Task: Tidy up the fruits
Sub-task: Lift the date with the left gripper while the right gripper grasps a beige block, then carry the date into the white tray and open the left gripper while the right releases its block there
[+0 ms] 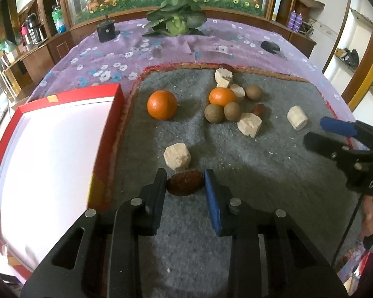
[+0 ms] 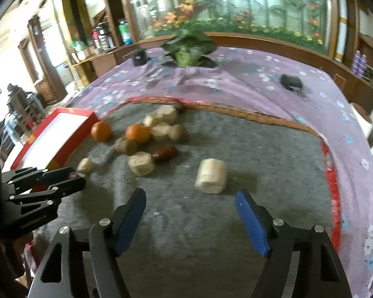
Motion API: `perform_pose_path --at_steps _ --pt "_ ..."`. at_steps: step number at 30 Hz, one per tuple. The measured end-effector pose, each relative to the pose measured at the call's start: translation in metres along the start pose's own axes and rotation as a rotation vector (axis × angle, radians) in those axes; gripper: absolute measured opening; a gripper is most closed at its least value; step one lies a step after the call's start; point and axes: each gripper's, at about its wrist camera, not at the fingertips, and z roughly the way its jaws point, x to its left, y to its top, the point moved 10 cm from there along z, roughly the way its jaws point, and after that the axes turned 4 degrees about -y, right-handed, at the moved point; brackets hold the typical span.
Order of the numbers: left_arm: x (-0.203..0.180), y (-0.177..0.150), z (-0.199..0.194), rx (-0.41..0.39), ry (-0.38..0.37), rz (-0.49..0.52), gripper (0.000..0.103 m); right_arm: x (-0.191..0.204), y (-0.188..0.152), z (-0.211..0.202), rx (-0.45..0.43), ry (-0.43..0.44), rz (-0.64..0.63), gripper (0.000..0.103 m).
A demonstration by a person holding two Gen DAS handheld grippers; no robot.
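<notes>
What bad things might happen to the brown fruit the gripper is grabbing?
The left gripper has its jaws around the dark brown fruit, right at the fingertips, so it might slip out when lifted. A pale chunk sits just beyond and could get nudged. The red box has a raised wall beside the gripper; carrying the fruit too low could bump it.

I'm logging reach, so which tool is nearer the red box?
Left. The left tool sits just beside the red box, closed around a brown fruit. The right tool is open, farther across the mat.
</notes>
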Motion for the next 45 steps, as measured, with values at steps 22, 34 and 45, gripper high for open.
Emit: perform_pose_path --at_steps 22,34,45 --pt "0.092 -0.009 -0.054 -0.081 0.148 -0.176 0.03 0.148 0.015 0.073 0.066 0.197 -0.367 0.034" --pt "0.114 -0.009 -0.064 -0.096 0.175 -0.237 0.03 0.149 0.029 0.044 0.032 0.205 -0.334 0.025" --pt "0.147 -0.005 -0.064 -0.088 0.229 -0.294 0.03 0.196 0.055 0.039 -0.012 0.247 -0.396 0.025"
